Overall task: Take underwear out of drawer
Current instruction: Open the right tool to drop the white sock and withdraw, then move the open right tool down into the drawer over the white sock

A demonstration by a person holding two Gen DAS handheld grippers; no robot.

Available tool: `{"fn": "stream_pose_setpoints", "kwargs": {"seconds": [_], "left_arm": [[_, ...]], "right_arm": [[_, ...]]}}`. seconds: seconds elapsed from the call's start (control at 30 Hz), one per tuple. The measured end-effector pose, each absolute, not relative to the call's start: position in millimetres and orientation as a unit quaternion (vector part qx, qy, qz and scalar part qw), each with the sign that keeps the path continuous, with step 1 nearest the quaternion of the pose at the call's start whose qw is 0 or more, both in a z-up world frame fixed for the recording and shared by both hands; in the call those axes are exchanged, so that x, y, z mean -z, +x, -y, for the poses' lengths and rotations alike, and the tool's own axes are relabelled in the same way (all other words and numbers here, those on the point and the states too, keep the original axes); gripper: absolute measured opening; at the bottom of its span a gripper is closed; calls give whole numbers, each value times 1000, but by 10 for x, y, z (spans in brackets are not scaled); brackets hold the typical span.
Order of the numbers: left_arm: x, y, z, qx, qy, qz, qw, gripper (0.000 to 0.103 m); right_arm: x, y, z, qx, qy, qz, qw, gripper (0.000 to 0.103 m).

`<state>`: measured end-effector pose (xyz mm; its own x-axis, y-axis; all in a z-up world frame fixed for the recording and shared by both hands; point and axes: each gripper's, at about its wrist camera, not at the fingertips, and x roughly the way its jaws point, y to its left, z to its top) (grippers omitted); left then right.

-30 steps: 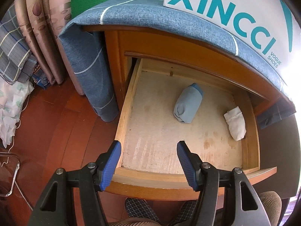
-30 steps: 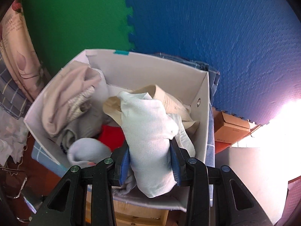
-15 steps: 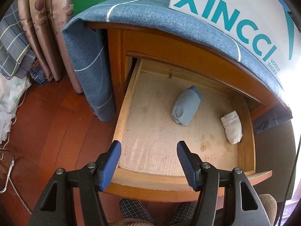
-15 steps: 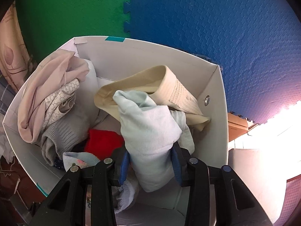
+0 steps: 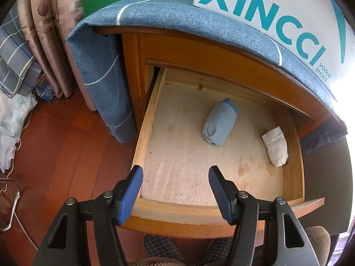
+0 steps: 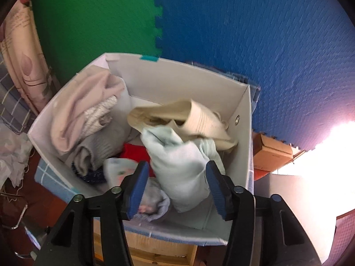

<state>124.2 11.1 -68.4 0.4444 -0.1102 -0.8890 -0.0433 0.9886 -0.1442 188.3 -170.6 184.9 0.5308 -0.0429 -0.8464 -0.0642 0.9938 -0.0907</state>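
In the left wrist view the wooden drawer (image 5: pixel 144 133) stands pulled open. A rolled light blue underwear (image 5: pixel 219 125) lies near its middle back and a rolled white one (image 5: pixel 276 146) lies at its right side. My left gripper (image 5: pixel 175 173) is open and empty above the drawer's front left corner. In the right wrist view my right gripper (image 6: pixel 175 168) is open over a white box (image 6: pixel 173 82) of clothes. A pale mint rolled underwear (image 6: pixel 179 166) lies between the fingers, resting in the box.
The nightstand top carries a blue cloth (image 5: pixel 177 15) and the white XINCCI box (image 5: pixel 277 17). Curtains (image 5: pixel 55 22) and a plaid cloth hang at the left over the wooden floor (image 5: pixel 55 155). A cardboard box (image 6: pixel 273 153) stands right of the white box.
My right gripper has opened and let go of the pale mint underwear, which now rests in the white box. The left gripper has drifted slightly and stays open.
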Motion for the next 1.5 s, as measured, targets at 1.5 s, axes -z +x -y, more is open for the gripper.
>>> {"fn": "stream_pose_setpoints", "kwargs": {"seconds": [1.5], "left_arm": [[712, 1269, -143, 32, -83, -529, 844, 63]], "right_arm": [[708, 1197, 1720, -130, -193, -618, 751, 58]]}}
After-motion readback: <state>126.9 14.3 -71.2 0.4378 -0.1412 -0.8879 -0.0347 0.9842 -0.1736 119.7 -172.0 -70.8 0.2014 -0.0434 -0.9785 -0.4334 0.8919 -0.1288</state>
